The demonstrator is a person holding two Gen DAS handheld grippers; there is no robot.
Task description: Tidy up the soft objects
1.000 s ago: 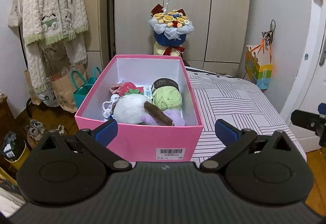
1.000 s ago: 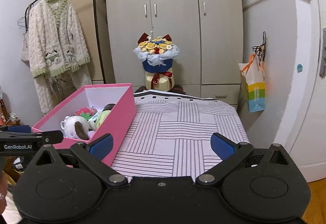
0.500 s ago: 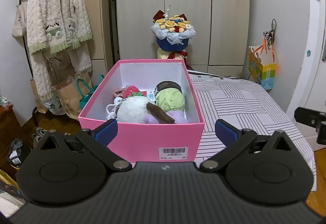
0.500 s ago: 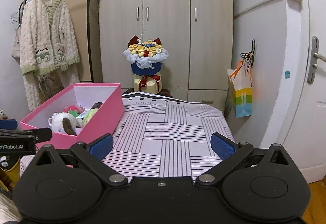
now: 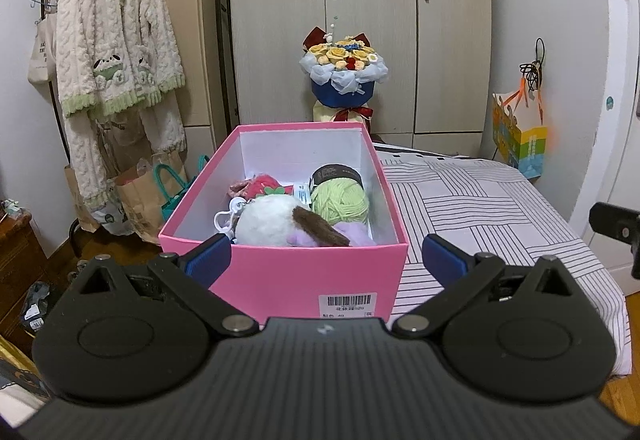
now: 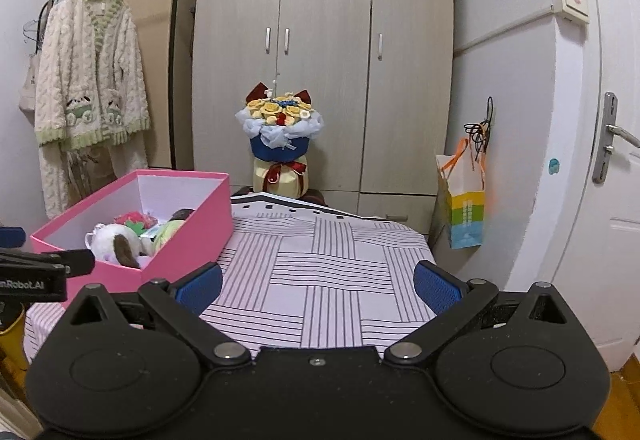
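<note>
While both grippers' fingers gape wide and empty, pink box (image 5: 280, 280) of soft toys (image 5: 272, 222) directly ahead, bouquet (image 5: 343, 75) behind.

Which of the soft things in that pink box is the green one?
The ball of green yarn, at the right side of the pink box. The plush beside it is white with brown; the strawberry toy is red.
</note>
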